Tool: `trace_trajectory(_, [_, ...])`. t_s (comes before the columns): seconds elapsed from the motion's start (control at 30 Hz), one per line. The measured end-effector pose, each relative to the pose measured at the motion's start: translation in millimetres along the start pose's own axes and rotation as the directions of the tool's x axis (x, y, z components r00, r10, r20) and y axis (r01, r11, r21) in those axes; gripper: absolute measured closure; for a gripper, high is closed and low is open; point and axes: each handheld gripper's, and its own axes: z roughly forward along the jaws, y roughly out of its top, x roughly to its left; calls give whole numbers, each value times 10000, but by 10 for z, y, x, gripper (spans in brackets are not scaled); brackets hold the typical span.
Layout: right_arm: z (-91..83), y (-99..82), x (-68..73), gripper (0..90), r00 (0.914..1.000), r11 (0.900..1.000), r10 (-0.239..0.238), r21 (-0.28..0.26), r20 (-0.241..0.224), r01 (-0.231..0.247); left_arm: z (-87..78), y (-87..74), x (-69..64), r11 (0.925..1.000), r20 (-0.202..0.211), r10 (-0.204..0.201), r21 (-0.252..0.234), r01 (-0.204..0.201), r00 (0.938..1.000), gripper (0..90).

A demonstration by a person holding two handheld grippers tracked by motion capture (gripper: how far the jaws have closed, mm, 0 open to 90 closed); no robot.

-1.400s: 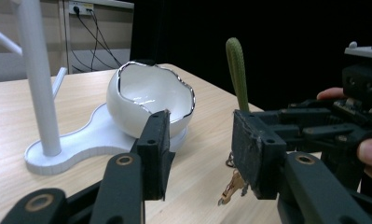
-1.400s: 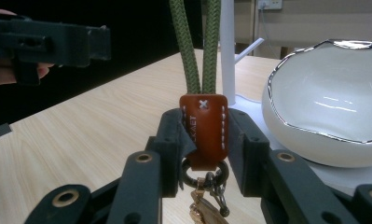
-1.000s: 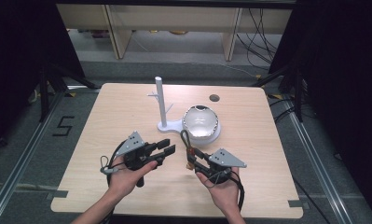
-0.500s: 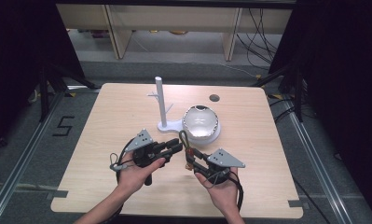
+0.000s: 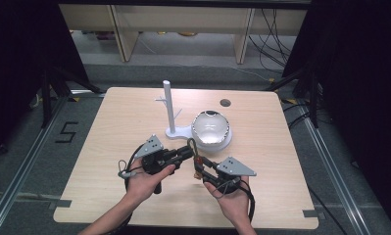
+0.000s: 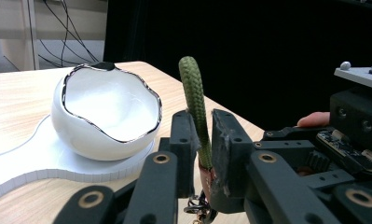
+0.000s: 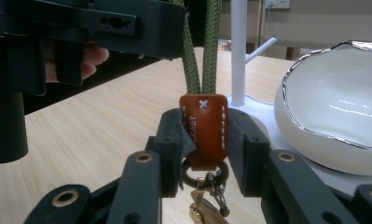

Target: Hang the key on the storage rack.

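- Keychain [image 7: 203, 130]: a green braided cord loop [image 6: 194, 93] sewn into a brown leather tab, with a ring and clips hanging below; held above the near middle of the worktop [image 5: 109, 127], just near of the bowl [image 5: 211, 128].
- Right gripper [image 5: 199, 168]: closed on the leather tab, which stands upright between its jaws.
- Left gripper [image 5: 189, 148]: jaws have just been closing, and now pinch the cord below the top of the loop.
- Risk: with both grips on one short piece, pulling the hands apart could drag the cord through the left jaws or twist the tab out of the right.
- Risk: a dropped keychain could strike the bowl, which sits loose on the white stand [image 5: 169, 110] base.
- Risk: the loop may be pinched flat and fail to open over a peg.
- Writing: stamped letters run along the tab, seemingly "KAET"; a "5" [image 5: 68, 131] is marked on the floor left of the worktop.
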Motion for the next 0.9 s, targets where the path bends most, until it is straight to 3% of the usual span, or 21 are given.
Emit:
trace_trajectory(0.1, [4, 0, 6, 680, 9999, 9999, 102, -42, -109, -102, -4, 3, -6, 10000, 22, 20, -17, -19, 10000, 808])
trace_trajectory(0.13, [1, 4, 1, 680, 9999, 9999, -143, -68, 3, 143, -4, 4, -11, 10000, 27, 21, -23, -21, 10000, 814])
trace_trajectory(0.23, [0, 4, 17, 678, 10000, 10000, 17, -6, -7, -17, -8, 6, -37, 9999, -34, -89, -55, 89, 10000, 830])
trace_trajectory(0.3, [-10, 8, 32, 677, 9999, 10000, 82, 43, 125, -83, -12, 14, -38, 9999, 36, 119, -34, -119, 9999, 832])
trace_trajectory(0.4, [-3, 16, 25, 677, 9999, 9998, -163, -72, 58, 163, -18, 21, -46, 9998, 34, 210, -66, -209, 9998, 835])
trace_trajectory(0.43, [-5, 18, 17, 677, 9993, 9993, -315, -198, 186, 319, -20, 21, -57, 10000, -43, 27, -66, -27, 10000, 835])
trace_trajectory(0.47, [0, 21, 13, 676, 9993, 9991, -353, -234, 112, 356, -22, 26, -54, 9998, 12, 187, -56, -187, 9998, 836])
trace_trajectory(0.53, [-2, 23, 31, 676, 9999, 9999, -115, -76, 14, 115, -25, 31, -57, 9997, 48, 243, -84, -242, 9997, 837])
trace_trajectory(0.6, [2, 28, 18, 675, 9990, 9986, -444, -273, 100, 447, -23, 33, -54, 9996, 151, 222, -167, -220, 9996, 836])
trace_trajectory(0.63, [1, 29, 23, 675, 9991, 9987, -399, -314, 113, 402, -21, 31, -55, 9997, 139, 102, -236, -99, 9999, 836])
trace_trajectory(0.67, [-3, 34, 25, 675, 9987, 9985, -475, -280, 186, 480, -36, 41, -53, 9996, 61, 274, -97, -273, 9996, 836])
trace_trajectory(0.9, [-10, 54, 37, 673, 9989, 9987, -432, -245, 177, 436, -35, 47, -52, 9989, 232, 395, -266, -388, 9990, 838])
